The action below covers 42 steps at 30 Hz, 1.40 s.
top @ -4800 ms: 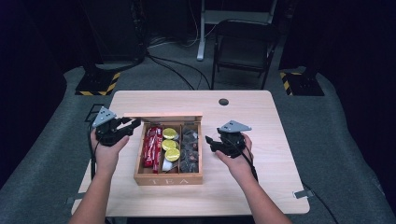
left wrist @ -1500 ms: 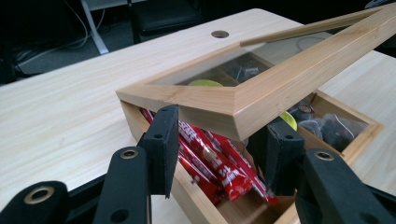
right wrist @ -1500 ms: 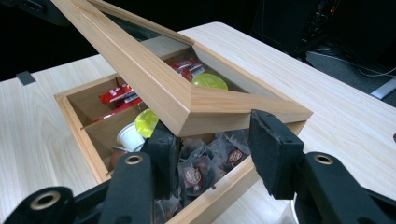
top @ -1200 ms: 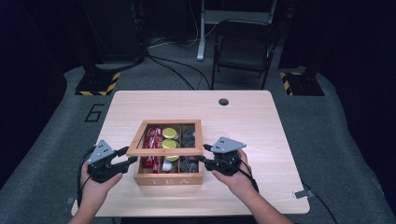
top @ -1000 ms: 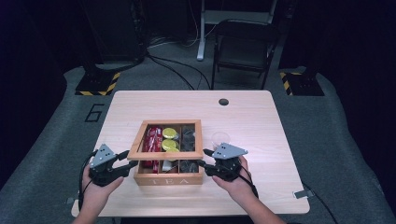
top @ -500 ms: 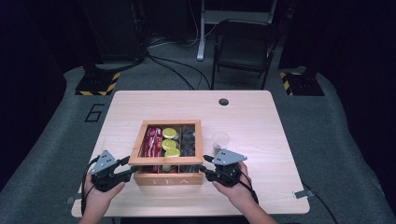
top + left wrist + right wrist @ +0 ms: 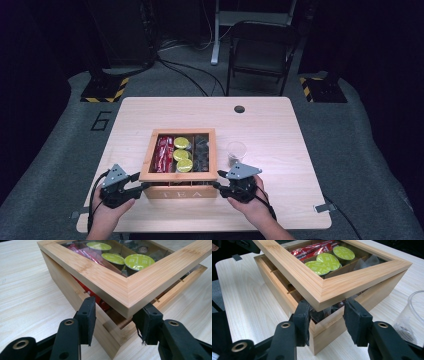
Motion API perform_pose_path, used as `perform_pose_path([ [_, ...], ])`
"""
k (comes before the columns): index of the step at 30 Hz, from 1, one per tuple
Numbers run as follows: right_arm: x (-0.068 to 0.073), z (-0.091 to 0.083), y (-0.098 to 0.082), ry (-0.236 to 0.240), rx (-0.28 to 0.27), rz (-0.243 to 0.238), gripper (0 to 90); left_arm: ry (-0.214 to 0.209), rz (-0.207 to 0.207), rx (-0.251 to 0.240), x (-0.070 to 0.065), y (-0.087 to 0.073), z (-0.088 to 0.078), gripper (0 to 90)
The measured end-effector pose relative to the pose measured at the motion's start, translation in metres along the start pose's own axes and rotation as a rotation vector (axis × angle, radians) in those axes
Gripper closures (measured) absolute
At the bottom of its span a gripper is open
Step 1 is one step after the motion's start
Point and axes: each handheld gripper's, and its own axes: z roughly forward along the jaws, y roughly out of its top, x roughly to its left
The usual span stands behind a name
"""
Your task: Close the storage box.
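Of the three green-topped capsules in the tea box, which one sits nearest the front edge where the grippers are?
The green capsule at the front end of the middle row, closest to the lifted lid's front rail; the other two sit behind it.

My two black hand-held tools

My left tool (image 7: 120,186) and right tool (image 7: 239,183) each carry a grey three-cornered plate, trailing black cables; brass-ringed screw holes dot the jaws' arms, with square black pads (image 7: 86,318).
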Motion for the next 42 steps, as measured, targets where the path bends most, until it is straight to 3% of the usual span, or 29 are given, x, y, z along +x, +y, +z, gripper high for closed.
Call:
perform_pose_path([
  [1, 0.000, 0.000, 0.000, 0.005, 0.001, -0.002, 56.4, -0.002, -0.014, 0.002, 0.000, 0.000, 0.000, 51.0],
  [5, 0.000, 0.001, -0.002, 0.012, 0.008, -0.005, 56.4, -0.009, 0.008, 0.017, 0.002, -0.002, 0.000, 50.9],
  [12, 0.001, 0.002, -0.004, 0.013, 0.024, 0.011, 55.8, -0.036, 0.008, 0.044, 0.003, -0.003, -0.002, 49.7],
  [19, 0.001, 0.004, -0.006, 0.027, 0.035, 0.009, 55.2, -0.038, 0.041, 0.060, 0.004, -0.003, -0.003, 49.7],
  [25, 0.001, 0.005, -0.008, 0.036, 0.045, 0.017, 53.2, -0.048, 0.031, 0.076, 0.004, -0.004, -0.001, 48.4],
  [28, 0.002, 0.007, -0.009, 0.031, 0.065, 0.015, 52.8, -0.080, 0.020, 0.094, 0.004, -0.004, 0.001, 43.6],
  [31, 0.001, 0.010, -0.010, 0.040, 0.089, 0.010, 47.6, -0.077, 0.052, 0.135, 0.003, -0.005, 0.004, 43.2],
  [32, 0.001, 0.010, -0.010, 0.048, 0.074, 0.010, 46.0, -0.070, 0.075, 0.159, 0.000, -0.006, 0.007, 42.7],
  [35, 0.000, 0.006, -0.006, 0.044, 0.041, 0.022, 42.1, -0.059, 0.075, 0.135, -0.003, -0.004, 0.006, 35.9],
  [38, -0.002, 0.005, -0.007, 0.025, 0.035, 0.026, 41.4, -0.075, 0.042, 0.078, 0.000, -0.001, 0.000, 36.2],
  [42, -0.004, 0.005, -0.006, 0.017, 0.024, 0.046, 41.4, -0.070, 0.031, 0.065, 0.001, 0.000, -0.001, 36.1],
])
